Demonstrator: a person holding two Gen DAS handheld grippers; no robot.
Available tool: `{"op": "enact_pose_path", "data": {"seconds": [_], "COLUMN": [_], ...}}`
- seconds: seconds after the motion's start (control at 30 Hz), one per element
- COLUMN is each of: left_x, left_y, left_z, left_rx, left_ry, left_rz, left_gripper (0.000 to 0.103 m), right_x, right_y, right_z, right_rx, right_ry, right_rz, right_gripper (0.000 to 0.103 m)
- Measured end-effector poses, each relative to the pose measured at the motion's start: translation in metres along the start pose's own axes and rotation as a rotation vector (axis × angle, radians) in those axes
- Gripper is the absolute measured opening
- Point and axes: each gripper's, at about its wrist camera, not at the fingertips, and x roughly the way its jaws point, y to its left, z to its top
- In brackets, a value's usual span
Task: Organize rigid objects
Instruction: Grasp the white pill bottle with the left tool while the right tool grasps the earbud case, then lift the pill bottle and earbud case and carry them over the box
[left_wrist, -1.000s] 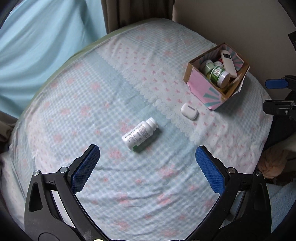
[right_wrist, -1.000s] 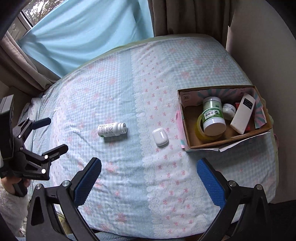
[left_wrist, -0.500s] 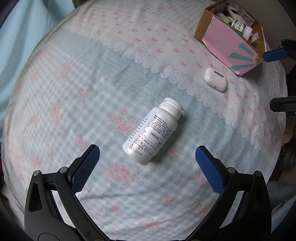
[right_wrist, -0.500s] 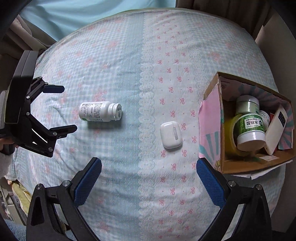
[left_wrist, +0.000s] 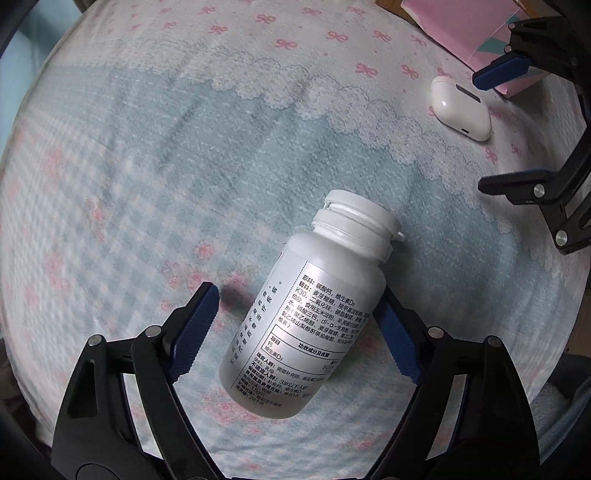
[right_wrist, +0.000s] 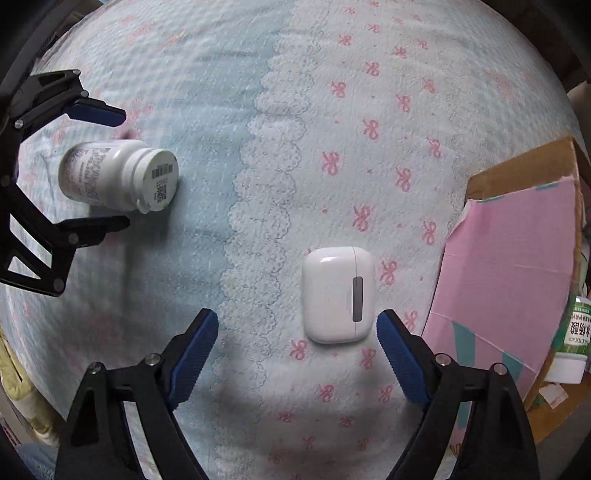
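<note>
While 2 loose things lie on the bedspread (right_wrist: 332, 110), the step in hand is judged to be a double pick-up, each gripper being set over its own thing before it is carried to the cardboard box (right_wrist: 517, 258) at the right edge of the bed. The white pill bottle (left_wrist: 314, 310) is seen on its side on the checked part of the bedspread, cap turned toward the lace band, and it is straddled by the left gripper (left_wrist: 295, 332), whose jaws are closing: the right pad seems to meet or almost meet the bottle's flank, whereas a clear gap is left at the left pad, so no grip is yet made. The white earbud case (right_wrist: 338, 293) lies flat on the bow-printed part, just beside the box's pink wall, and the right gripper (right_wrist: 297, 347) is held above it with its jaws also closing; the case sits between the pads but nearer the right one, and neither pad is pressed on it. Both grippers are pointed straight down at the bed. For the next move, both pairs of jaws would need to be brought fully onto their things, the left pad being drawn across to the bottle's rounded side without it being rolled away, and the smooth case being pinched squarely across its short sides. A green-labelled bottle (right_wrist: 574, 332) is already stored in the box.
</note>
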Motion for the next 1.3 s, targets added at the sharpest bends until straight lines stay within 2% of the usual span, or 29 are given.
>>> {"op": "enact_pose_path", "data": {"seconds": [0.1,0.13,0.23,0.3,0.37,0.67,0.77,1.03,1.3], "left_x": [0.004,0.005,0.005,0.004,0.004,0.005,0.001,-0.032,-0.079], "left_y": [-0.007,-0.008,-0.01,-0.013,-0.018,-0.011,-0.006,0.005,0.011], "left_z": [0.002,0.003,0.004,0.006,0.008,0.0,-0.003,-0.021,-0.038], "left_rx": [0.027,0.029,0.034,0.047,0.045,-0.01,-0.038,-0.198,-0.349], "left_ry": [0.002,-0.002,-0.006,-0.007,-0.005,-0.012,-0.019,-0.086,-0.167], "left_rz": [0.003,0.001,-0.013,-0.003,0.004,0.012,0.007,-0.048,-0.11], "left_gripper": [0.076,0.074,0.064,0.061,0.06,0.059,0.057,0.052,0.051], "right_x": [0.011,0.014,0.019,0.018,0.015,0.009,-0.008,-0.045,-0.085], "right_y": [-0.013,-0.017,-0.024,-0.024,-0.025,-0.03,-0.026,-0.024,-0.021], "right_z": [0.0,-0.001,-0.001,-0.001,-0.001,0.006,0.01,0.008,0.001], "right_rx": [0.079,0.096,0.114,0.109,0.102,0.082,0.083,0.106,0.122], "right_ry": [0.014,0.02,0.021,0.011,0.006,0.006,-0.008,-0.056,-0.108], "right_rz": [0.036,0.048,0.057,0.051,0.043,0.05,0.058,0.102,0.132], "right_gripper": [0.08,0.071,0.06,0.054,0.042,0.042,0.042,0.041,0.041]}}
